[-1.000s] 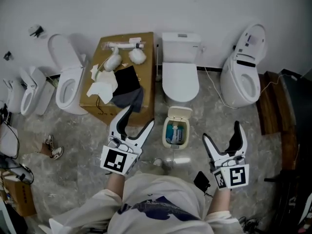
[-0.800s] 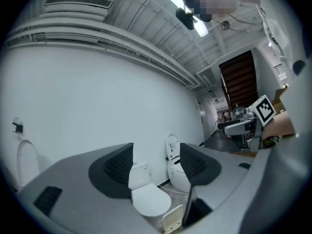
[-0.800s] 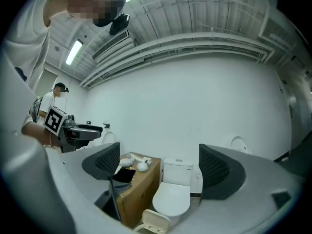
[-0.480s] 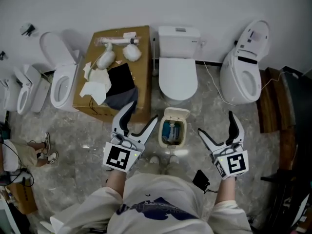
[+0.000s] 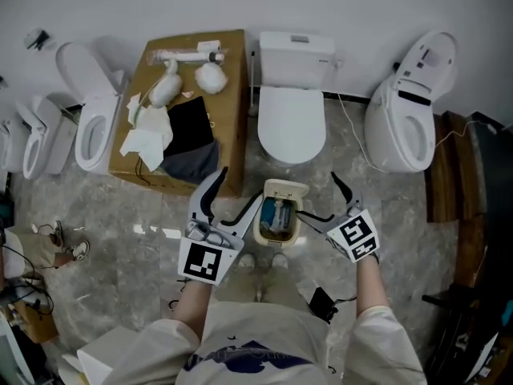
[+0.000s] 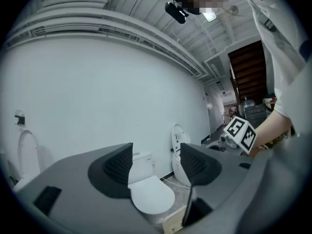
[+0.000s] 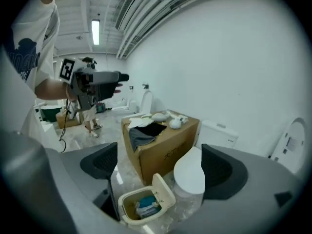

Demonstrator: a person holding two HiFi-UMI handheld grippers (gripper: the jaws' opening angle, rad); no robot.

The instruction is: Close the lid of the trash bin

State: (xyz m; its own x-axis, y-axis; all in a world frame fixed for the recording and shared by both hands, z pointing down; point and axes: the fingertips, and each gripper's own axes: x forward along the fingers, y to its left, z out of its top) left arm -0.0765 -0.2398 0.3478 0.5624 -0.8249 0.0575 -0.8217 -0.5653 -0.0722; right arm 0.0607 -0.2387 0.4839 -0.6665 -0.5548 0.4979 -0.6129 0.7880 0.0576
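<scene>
A small cream trash bin point(image 5: 276, 219) stands on the floor in front of a white toilet point(image 5: 291, 127). Its lid point(image 5: 287, 188) is tipped up at the far side, and blue and white rubbish shows inside. My left gripper point(image 5: 236, 191) is open just left of the bin, empty. My right gripper point(image 5: 319, 199) is at the bin's right, jaws opening, with nothing between them. In the right gripper view the bin point(image 7: 140, 206) and its raised lid point(image 7: 164, 191) lie below the jaws of my right gripper point(image 7: 161, 167). Beyond the open left gripper point(image 6: 156, 165), its own view shows the toilet point(image 6: 151, 199).
A cardboard box point(image 5: 216, 70) with cloths and white items stands left of the toilet, close to the bin. More toilets stand at far left point(image 5: 92, 127) and right point(image 5: 405, 119). My shoes point(image 5: 260, 261) are just before the bin. A dark bench point(image 5: 445, 167) lines the right side.
Both grippers have come in toward the bin. The right one dropped, swung left and tilted down toward the bin's right side; the left one shifted slightly right.
</scene>
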